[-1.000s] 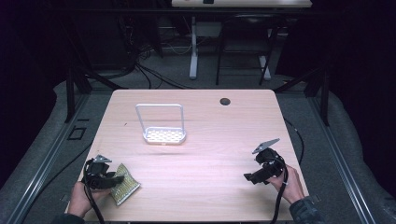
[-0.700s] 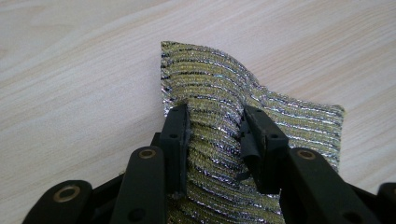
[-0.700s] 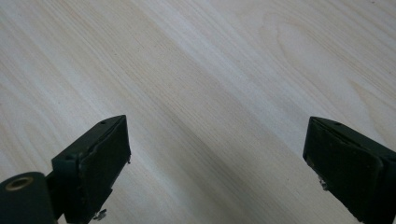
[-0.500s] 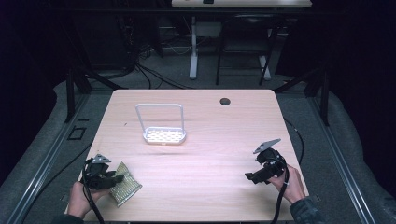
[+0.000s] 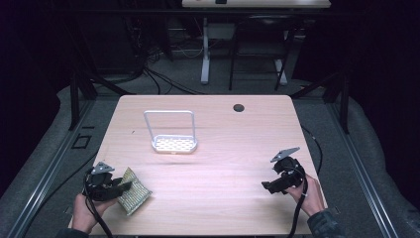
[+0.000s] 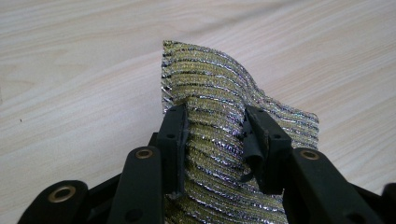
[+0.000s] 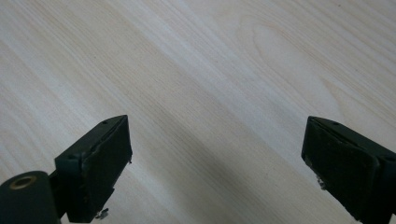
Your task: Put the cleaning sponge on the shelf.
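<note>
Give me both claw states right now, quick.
Left claw: closed on the gold-and-silver scouring pad, pad edge bunched between the jaws.
Right claw: open, nothing between the jaws, bare wooden table below.

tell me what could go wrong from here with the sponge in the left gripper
1. The left gripper pinches the scouring sponge so that it bows between the pads; being soft, it could slip or twist when lifted.
2. The sponge lies near the table's front edge and could drop off if released carelessly.
3. The holder has a tall wire loop that the sponge might snag on.
</note>
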`<move>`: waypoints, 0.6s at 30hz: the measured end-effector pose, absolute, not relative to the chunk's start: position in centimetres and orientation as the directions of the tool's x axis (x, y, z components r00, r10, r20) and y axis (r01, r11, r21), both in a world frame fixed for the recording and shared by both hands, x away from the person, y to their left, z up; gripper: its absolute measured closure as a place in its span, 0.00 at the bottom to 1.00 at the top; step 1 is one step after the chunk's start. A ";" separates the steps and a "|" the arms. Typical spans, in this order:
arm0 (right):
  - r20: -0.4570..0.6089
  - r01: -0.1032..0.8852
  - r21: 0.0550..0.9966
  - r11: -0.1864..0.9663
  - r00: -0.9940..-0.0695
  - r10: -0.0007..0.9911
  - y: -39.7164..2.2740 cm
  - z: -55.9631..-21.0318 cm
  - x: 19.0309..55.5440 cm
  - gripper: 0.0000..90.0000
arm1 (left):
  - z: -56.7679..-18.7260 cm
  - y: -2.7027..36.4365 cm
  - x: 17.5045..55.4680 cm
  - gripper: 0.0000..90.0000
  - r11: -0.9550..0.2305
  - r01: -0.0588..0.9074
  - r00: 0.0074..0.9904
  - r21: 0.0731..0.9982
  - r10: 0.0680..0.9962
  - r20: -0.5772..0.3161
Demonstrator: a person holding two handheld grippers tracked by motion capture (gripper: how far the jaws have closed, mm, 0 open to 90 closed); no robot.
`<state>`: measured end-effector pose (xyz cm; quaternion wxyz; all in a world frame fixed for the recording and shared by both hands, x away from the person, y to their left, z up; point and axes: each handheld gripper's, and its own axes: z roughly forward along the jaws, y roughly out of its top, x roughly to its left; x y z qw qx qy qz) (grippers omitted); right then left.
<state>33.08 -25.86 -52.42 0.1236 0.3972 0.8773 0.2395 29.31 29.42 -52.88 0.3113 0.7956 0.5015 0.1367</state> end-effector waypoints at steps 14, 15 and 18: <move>-0.023 0.643 0.514 0.568 -0.652 0.758 -25.8 -52.4 33.1 0.09 | -52.3 27.9 29.4 0.68 -0.296 0.660 0.460 0.690 0.886 -0.059; -0.023 0.643 0.514 0.568 -0.652 0.758 -25.8 -52.4 33.1 0.09 | -52.3 27.8 29.5 0.68 -0.290 0.661 0.454 0.692 0.889 -0.062; -0.023 0.645 0.510 0.569 -0.651 0.759 -25.8 -52.4 33.1 0.09 | -52.3 27.7 29.6 0.68 -0.283 0.656 0.449 0.700 0.891 -0.061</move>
